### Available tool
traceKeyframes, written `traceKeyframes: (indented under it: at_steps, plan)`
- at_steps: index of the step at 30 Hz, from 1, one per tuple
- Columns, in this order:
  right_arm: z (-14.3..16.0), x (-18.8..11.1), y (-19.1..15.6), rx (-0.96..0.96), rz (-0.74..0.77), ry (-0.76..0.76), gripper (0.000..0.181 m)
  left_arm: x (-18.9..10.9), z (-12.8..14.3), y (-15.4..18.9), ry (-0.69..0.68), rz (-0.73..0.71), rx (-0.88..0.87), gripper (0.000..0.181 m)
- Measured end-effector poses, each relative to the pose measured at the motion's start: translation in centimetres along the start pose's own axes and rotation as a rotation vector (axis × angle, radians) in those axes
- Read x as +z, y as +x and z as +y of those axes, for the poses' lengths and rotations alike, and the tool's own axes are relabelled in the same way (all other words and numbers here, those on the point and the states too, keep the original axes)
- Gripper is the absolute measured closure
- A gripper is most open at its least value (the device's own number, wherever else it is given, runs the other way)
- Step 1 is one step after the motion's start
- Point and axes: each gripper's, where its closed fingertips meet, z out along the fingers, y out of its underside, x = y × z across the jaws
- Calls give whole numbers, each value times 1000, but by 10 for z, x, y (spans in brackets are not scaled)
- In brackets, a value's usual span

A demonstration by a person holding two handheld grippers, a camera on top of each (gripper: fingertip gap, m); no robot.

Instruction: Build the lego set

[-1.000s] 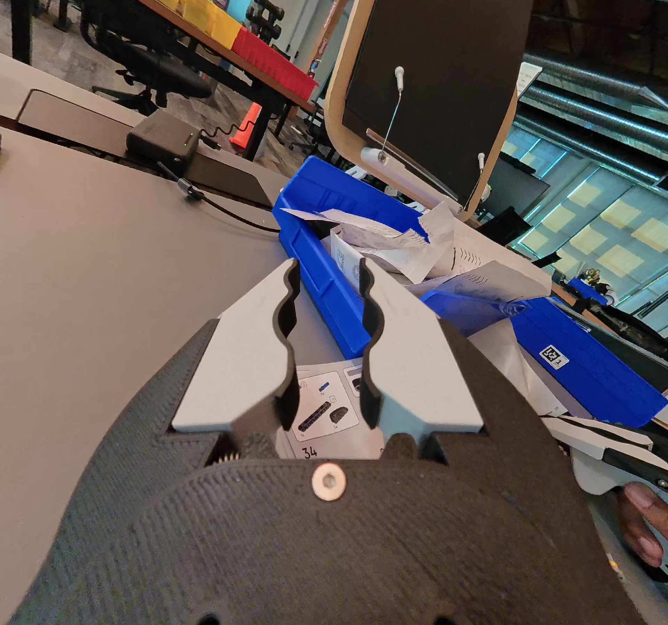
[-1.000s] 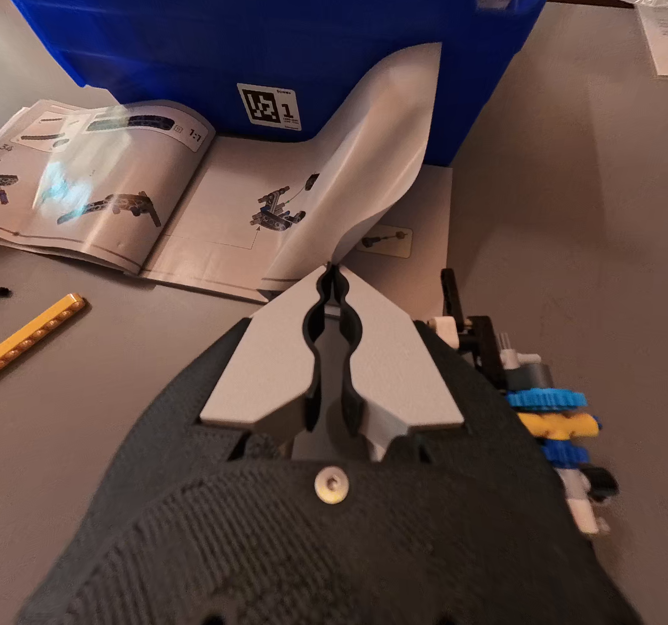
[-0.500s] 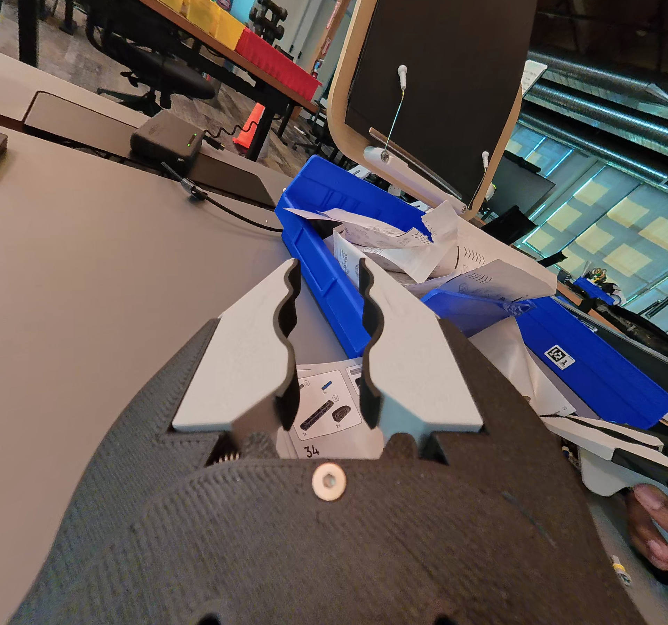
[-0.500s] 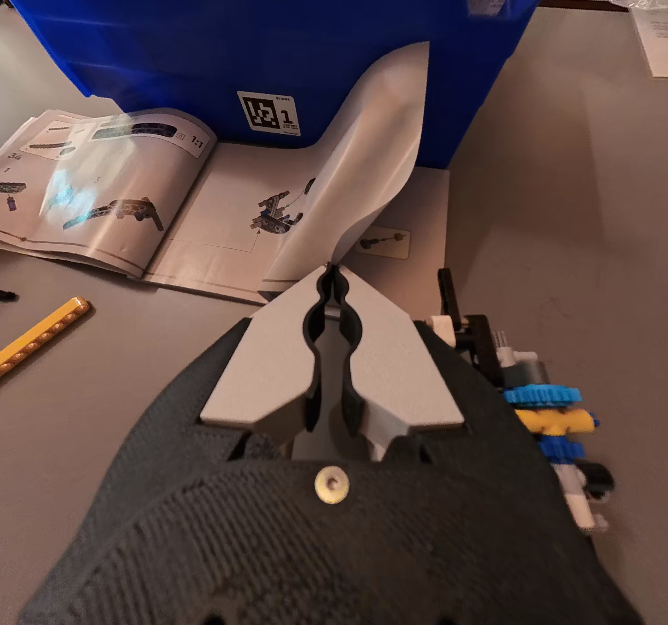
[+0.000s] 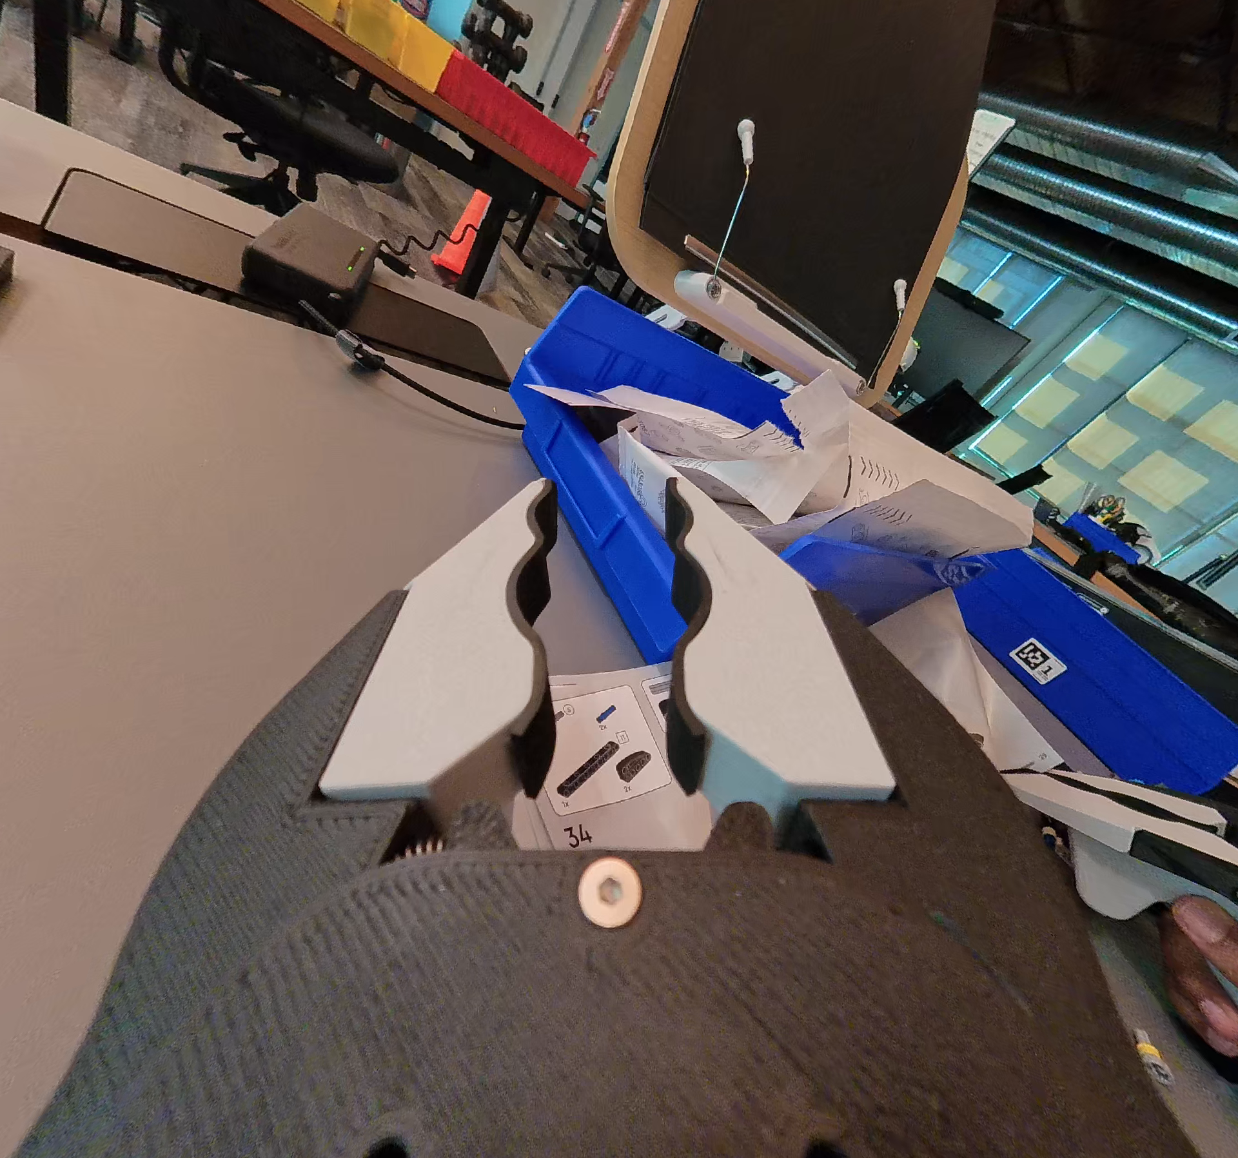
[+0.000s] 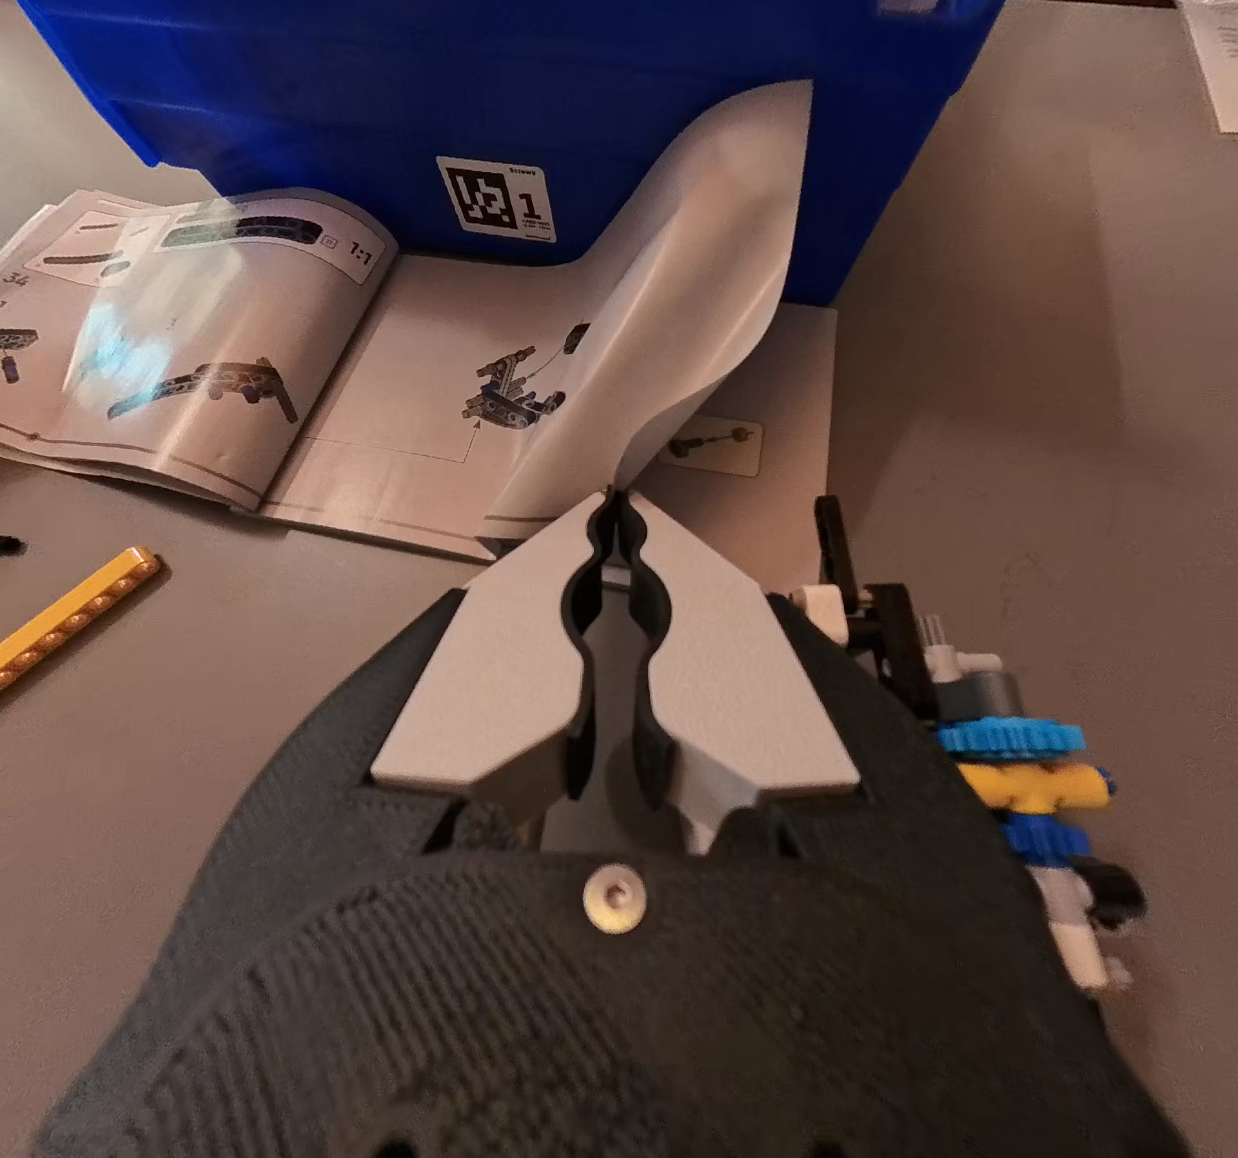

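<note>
Turning manual page [image 6: 710, 295]: right claw [image 6: 615, 501] clenched on page corner; left claw [image 5: 609, 509] released, idle. Geared lego assembly [image 6: 1005, 771] partly built, right on desk [image 6: 1005, 389]; yellow beam [image 6: 74, 617] unused, left.

Turned page [image 6: 703, 268]: we see its top corner, which leaned toward 9 o'clock half a second ago, back toward 3 o'clock, about where it stood a second ago.
Sticker [image 6: 499, 201] on the blue bin [image 6: 469, 54]: in the right wrist view we find it a touch nearer 12 o'clock than half a second ago.
Yellow beam [image 6: 80, 610]: we place its end slightly toward 3 o'clock of a second ago.
Right hand [image 5: 1199, 978]: in the left wrist view we see it a little nearer 12 o'clock than half a second ago.
</note>
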Motion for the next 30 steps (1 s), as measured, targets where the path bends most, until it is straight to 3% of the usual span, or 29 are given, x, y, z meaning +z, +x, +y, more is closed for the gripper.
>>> traceKeyframes:
  at_steps: [17,24,30]
  plan:
    - [0,0,-2,-15,0,-1,181,0,-1,0,2,-1,1,151]
    - [-6,-4,-42,-420,105,70,181,-1,-3,-2,17,4,-19,150]
    - [-6,1,-72,-562,80,95,181,1,2,-1,2,-6,-1,151]
